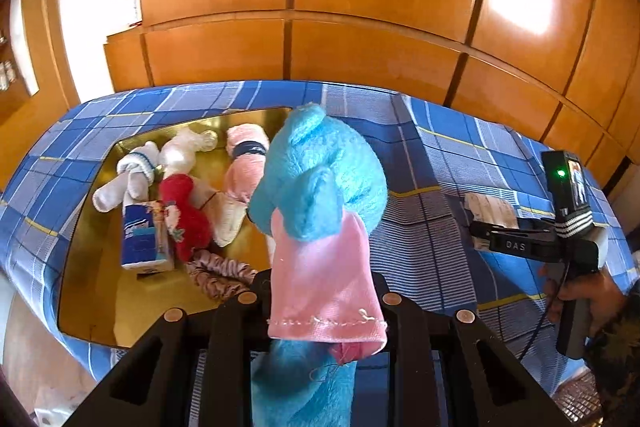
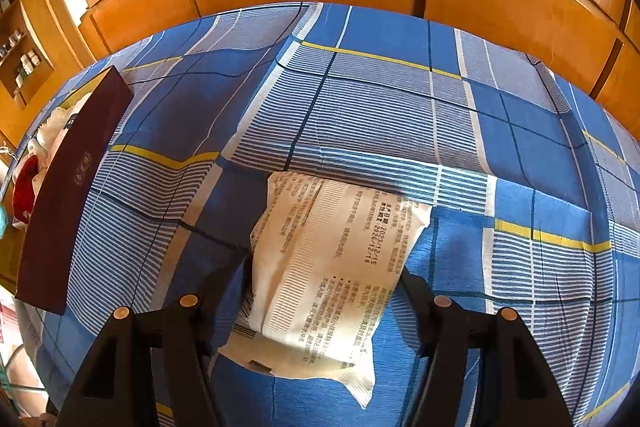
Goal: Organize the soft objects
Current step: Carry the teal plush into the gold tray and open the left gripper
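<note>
My left gripper [image 1: 320, 291] is shut on a blue plush toy in a pink dress [image 1: 320, 195] and holds it above the near right edge of a gold tray [image 1: 96, 259]. In the tray lie white socks [image 1: 128, 179], a red and white soft toy [image 1: 184, 211], a pink and white toy [image 1: 240, 183], a tissue pack [image 1: 146, 235] and a mauve scrunchie [image 1: 220, 275]. My right gripper [image 2: 320, 287] stands with its fingers on either side of a white soft pack with printed text [image 2: 324, 267] on the blue plaid cloth [image 2: 400, 107]; whether the fingers press the pack does not show.
The right gripper and the hand holding it show at the right of the left wrist view [image 1: 560, 239]. The tray's dark maroon side [image 2: 68, 195] stands at the left of the right wrist view. Wooden cabinets [image 1: 360, 7] lie behind the table.
</note>
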Tool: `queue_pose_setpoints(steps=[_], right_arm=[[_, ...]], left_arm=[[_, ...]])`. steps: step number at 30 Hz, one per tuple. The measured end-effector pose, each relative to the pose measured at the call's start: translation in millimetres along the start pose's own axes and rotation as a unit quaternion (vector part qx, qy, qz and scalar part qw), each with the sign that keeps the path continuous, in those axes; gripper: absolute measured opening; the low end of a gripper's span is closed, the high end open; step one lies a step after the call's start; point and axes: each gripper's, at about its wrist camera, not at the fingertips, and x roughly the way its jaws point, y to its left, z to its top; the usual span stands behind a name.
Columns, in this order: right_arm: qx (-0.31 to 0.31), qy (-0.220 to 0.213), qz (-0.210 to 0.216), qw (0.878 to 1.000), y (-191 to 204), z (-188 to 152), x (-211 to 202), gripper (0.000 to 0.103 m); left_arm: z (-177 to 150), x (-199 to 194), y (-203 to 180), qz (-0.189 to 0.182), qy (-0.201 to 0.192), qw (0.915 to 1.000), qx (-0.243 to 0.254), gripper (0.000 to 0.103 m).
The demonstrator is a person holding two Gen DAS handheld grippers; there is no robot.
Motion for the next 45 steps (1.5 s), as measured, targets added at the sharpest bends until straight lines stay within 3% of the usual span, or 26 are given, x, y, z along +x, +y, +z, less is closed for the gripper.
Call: queue_pose_setpoints(steps=[10, 14, 21, 27, 31, 36, 40, 45], right_arm=[[-0.006, -0.011, -0.004, 1.000, 1.5, -2.2, 0.1, 0.066], [-0.006, -0.013, -0.005, 1.000, 1.5, -2.9, -0.1, 0.066], [-0.007, -0.014, -0.006, 1.000, 1.7, -2.6, 0.0, 0.066], [-0.008, -0.014, -0.006, 1.000, 1.5, -2.4, 0.1, 0.066], [-0.008, -0.014, -0.006, 1.000, 1.8, -2.5, 0.1, 0.066], [-0.007, -0.015, -0.006, 1.000, 1.8, -2.4, 0.1, 0.066], [-0.008, -0.014, -0.006, 1.000, 1.8, -2.4, 0.2, 0.066], [-0.008, -0.014, -0.006, 1.000, 1.8, -2.0, 0.2, 0.066]], left_arm=[[-2.7, 3.1, 29.1, 0.023, 0.006, 0.9992, -0.033, 0.025], [2.8, -3.6, 60.3, 0.027, -0.002, 0.9969, -0.073, 0.025], [9.7, -29.2, 139.1, 0.058, -0.026, 0.9845, -0.164, 0.025], [1.1, -29.6, 174.3, 0.064, -0.018, 0.9741, -0.216, 0.025], [-1.4, -14.1, 179.8, 0.042, -0.001, 0.9691, -0.243, 0.026], [-5.8, 13.7, 163.0, 0.022, 0.028, 0.9706, -0.238, 0.028], [-10.1, 31.9, 152.9, 0.022, 0.051, 0.9729, -0.224, 0.039], [-10.0, 27.2, 153.2, 0.056, 0.038, 0.9761, -0.206, 0.050]])
